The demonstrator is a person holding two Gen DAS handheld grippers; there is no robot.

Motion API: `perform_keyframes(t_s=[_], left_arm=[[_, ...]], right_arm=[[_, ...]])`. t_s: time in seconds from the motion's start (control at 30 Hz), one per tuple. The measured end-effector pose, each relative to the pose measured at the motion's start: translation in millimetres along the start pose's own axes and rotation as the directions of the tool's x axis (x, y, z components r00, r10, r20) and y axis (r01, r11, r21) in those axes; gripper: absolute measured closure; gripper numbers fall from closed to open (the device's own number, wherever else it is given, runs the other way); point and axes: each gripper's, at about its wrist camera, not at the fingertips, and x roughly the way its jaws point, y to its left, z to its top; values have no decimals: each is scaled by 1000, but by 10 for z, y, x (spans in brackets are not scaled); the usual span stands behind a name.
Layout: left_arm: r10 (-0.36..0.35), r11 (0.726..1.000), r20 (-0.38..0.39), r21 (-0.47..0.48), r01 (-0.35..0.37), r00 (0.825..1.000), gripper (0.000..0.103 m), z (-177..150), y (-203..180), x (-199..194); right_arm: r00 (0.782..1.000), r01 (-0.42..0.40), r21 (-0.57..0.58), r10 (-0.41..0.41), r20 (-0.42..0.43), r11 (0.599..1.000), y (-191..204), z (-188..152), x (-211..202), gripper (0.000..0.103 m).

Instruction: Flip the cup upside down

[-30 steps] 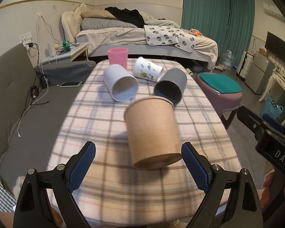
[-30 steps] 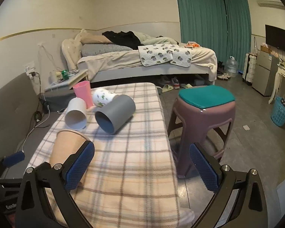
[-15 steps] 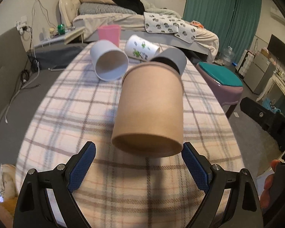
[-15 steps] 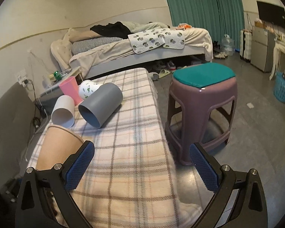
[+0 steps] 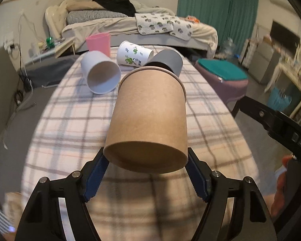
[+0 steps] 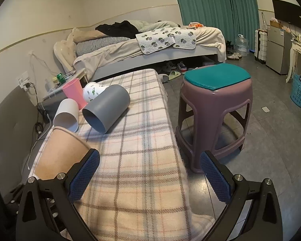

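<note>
A brown paper cup (image 5: 148, 118) lies on its side on the plaid-covered table (image 5: 70, 120), base toward me. My left gripper (image 5: 146, 170) has closed on its base, one blue pad on each side. The cup also shows at the left of the right wrist view (image 6: 58, 152). My right gripper (image 6: 149, 176) is open and empty above the table's right edge.
A white cup (image 5: 100, 74), a grey cup (image 5: 168, 62) and a leaf-printed cup (image 5: 134, 56) lie on their sides behind the brown cup. A pink cup (image 5: 99, 42) stands at the far end. A purple stool (image 6: 214, 108) stands right of the table.
My left gripper moved forward and its jaws closed from wide open onto the brown cup's base. The right gripper stayed open and shifted a little.
</note>
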Motion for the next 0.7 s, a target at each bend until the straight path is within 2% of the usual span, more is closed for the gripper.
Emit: perform_keyframes(t_s=[0.33,0.47,0.57,0.7], left_arm=[[29,996,-97,85,-21,995,26,315,70,-346],[58,994,-134,100,-45,989,26,388,76,-200],[62,996,-198,82,-46,978,26,481,109,-43],[78,992,-260,118,-49,963,26,654,113,141]], right_arm=[[1000,-21,24,20,11,999,-9,24,-43,3],[999,-36,46,36,10,998,-43,34,-49,2],[999,-41,52,40,12,998,-55,35,-57,3],[999,-41,54,41,8,998,-59,32,-52,3]])
